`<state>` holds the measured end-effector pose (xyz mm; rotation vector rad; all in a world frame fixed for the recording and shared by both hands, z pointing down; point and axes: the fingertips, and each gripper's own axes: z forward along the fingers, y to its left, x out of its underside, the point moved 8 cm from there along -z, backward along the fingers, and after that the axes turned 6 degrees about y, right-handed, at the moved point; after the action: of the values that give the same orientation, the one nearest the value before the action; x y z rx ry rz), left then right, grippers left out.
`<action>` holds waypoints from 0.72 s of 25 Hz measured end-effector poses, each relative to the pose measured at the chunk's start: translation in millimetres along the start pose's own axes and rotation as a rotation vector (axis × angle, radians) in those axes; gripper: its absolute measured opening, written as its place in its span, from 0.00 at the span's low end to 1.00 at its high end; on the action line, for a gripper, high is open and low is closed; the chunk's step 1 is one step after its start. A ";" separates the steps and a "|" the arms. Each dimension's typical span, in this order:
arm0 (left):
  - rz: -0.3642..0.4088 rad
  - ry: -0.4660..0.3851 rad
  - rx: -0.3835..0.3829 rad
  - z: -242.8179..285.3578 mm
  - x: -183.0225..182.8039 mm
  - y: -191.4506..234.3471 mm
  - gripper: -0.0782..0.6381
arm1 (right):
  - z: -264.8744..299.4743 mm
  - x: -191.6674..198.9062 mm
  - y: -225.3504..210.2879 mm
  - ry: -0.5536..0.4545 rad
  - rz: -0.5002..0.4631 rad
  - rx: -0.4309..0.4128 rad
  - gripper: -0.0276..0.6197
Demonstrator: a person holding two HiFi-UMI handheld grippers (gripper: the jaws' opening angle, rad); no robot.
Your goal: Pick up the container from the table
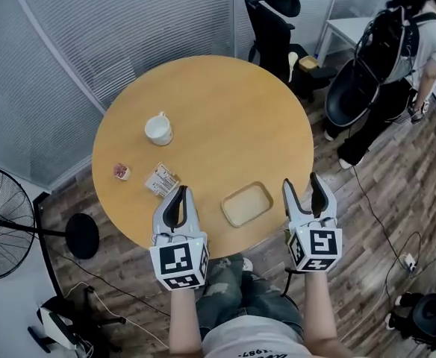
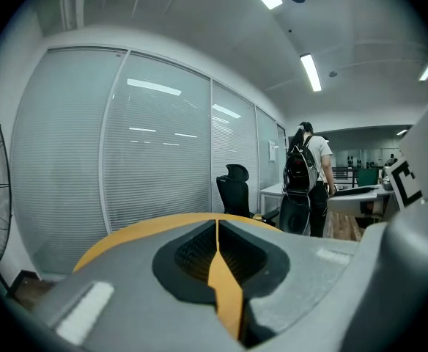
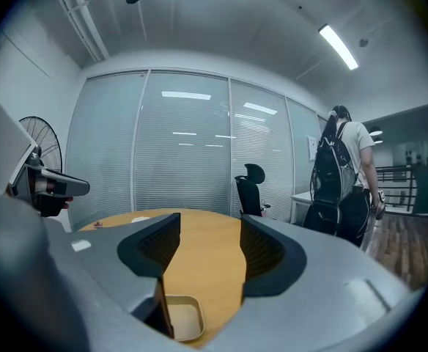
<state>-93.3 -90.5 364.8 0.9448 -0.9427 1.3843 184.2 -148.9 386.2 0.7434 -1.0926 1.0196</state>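
Beige container (image 1: pixel 247 204), tan table (image 1: pixel 225 110), white cup (image 1: pixel 158 130)

One round table (image 1: pixel 225 110), one beige container (image 1: pixel 247 204), one white cup (image 1: pixel 158 130), one packet (image 1: pixel 161 180), one small pink item (image 1: pixel 121 171); two grippers at bottom: left gripper (image 1: pixel 179 194), right gripper (image 1: pixel 301 185).

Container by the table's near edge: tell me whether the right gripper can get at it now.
Probably yes: the right gripper, jaws apart, is just beside the container with nothing between them.

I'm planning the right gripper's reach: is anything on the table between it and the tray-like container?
Nothing visible does. The container lies near the table edge, just left of the open right gripper, with only bare tabletop between. The cup and packet sit farther left.
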 end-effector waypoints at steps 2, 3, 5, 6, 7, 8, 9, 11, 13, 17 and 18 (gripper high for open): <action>-0.009 0.014 0.013 8.5 4.8 4.6 0.12 | 7.8 5.5 2.1 0.020 -0.002 0.004 0.48; -0.017 0.021 0.019 13.5 7.5 7.0 0.12 | 12.0 8.6 3.0 0.031 -0.001 0.006 0.48; -0.025 0.043 0.029 26.0 13.2 11.1 0.11 | 22.1 15.4 4.5 0.054 0.008 0.011 0.48; -0.025 0.056 0.034 32.7 16.0 12.9 0.11 | 27.3 19.1 5.0 0.068 0.014 0.014 0.47; -0.024 0.068 0.040 38.9 18.7 14.5 0.11 | 31.9 23.1 5.6 0.081 0.020 0.017 0.47; -0.025 0.078 0.047 44.5 21.3 16.2 0.11 | 36.2 27.1 6.4 0.095 0.024 0.020 0.46; -0.026 0.087 0.054 49.7 23.9 17.8 0.11 | 40.4 30.9 7.4 0.108 0.028 0.023 0.46; -0.026 0.105 0.069 60.0 29.9 19.9 0.11 | 48.4 38.4 9.2 0.132 0.033 0.029 0.46; -0.024 0.131 0.085 69.8 37.0 20.1 0.11 | 55.1 45.5 10.3 0.157 0.036 0.035 0.45; -0.027 0.179 0.118 85.1 50.1 17.7 0.11 | 63.4 59.3 10.8 0.205 0.046 0.052 0.45; -0.026 0.189 0.127 88.3 53.2 16.8 0.11 | 65.1 62.6 10.7 0.215 0.048 0.056 0.45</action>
<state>-109.8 -154.8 445.4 0.8992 -0.7048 1.4969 158.7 -184.3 466.0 0.6389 -0.9027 1.1472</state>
